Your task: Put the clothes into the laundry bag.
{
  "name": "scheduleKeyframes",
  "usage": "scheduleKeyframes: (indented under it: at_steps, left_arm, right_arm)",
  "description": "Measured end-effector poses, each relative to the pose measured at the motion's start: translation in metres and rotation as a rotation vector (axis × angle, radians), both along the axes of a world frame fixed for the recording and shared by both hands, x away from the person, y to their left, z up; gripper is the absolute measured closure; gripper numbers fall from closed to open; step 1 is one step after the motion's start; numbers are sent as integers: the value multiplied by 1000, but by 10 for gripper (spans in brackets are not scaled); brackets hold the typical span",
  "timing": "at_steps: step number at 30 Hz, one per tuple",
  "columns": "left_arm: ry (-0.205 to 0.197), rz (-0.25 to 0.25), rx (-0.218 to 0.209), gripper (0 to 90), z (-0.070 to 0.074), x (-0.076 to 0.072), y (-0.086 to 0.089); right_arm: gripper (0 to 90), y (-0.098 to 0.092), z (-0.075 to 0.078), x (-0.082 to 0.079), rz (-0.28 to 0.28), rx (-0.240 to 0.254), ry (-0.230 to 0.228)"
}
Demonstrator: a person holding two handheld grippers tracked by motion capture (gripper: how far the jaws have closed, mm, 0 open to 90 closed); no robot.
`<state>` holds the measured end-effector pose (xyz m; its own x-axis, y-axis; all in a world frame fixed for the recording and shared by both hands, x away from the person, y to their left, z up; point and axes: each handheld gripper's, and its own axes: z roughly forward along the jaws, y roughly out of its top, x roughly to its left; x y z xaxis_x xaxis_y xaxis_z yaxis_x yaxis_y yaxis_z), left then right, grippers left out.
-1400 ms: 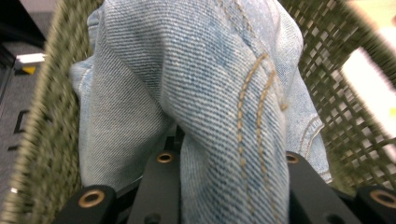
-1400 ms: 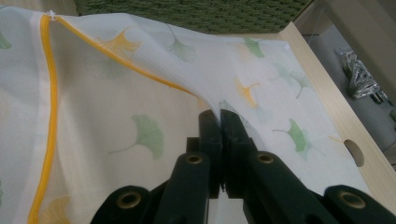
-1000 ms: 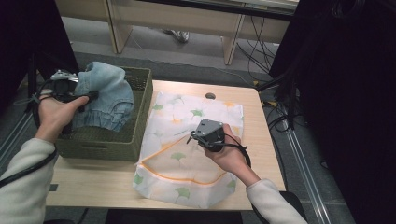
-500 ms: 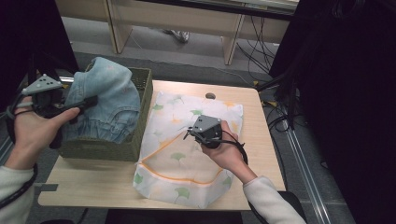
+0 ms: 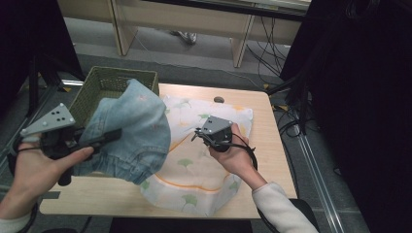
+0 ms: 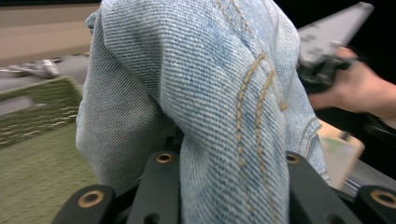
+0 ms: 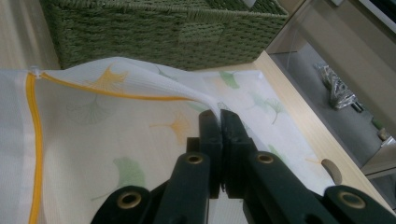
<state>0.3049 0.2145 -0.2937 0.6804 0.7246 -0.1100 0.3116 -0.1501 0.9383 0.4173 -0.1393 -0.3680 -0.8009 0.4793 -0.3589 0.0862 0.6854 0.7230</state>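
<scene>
On my left the green woven basket (image 5: pixel 99 85) sits at the table's (image 5: pixel 272 131) left edge. My left gripper (image 5: pixel 104 138) holds the pale blue denim garment (image 5: pixel 133 131) above the basket's near side, and the bundle hides part of the basket and the bag's left edge. In the left gripper view the denim drapes over my jaws; I cannot tell exactly how they stand, though the cloth hangs from them. Further right, my right gripper (image 5: pixel 199 136) has its jaws pressed together on a fold of the white leaf-print mesh bag (image 5: pixel 194 179), lying flat on the light wooden top. Cables (image 5: pixel 262 53) run across the grey floor beyond.
</scene>
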Motion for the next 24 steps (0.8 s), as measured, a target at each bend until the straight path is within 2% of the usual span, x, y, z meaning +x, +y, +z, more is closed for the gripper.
scheduleKeyframes:
  at_steps: [2,6,8,11,16,24]
  left_arm:
    - [9,-27,-1,720,-3,-6,-7]
    - [26,-75,25,720,-13,-13,-21]
    - [42,-103,34,719,-19,-16,-29]
    - [63,-139,33,720,-27,-19,-40]
    - [111,-211,59,719,-42,-21,-61]
    - [163,-312,102,719,-58,-21,-91]
  right_arm:
    - [897,1,0,0,0,4,0]
    - [897,2,0,0,9,-3,-12]
    - [897,3,-1,-1,2,2,7]
    - [897,3,-1,0,5,7,8]
    - [897,4,-1,-1,5,15,4]
    - [897,3,-1,-2,-3,27,12]
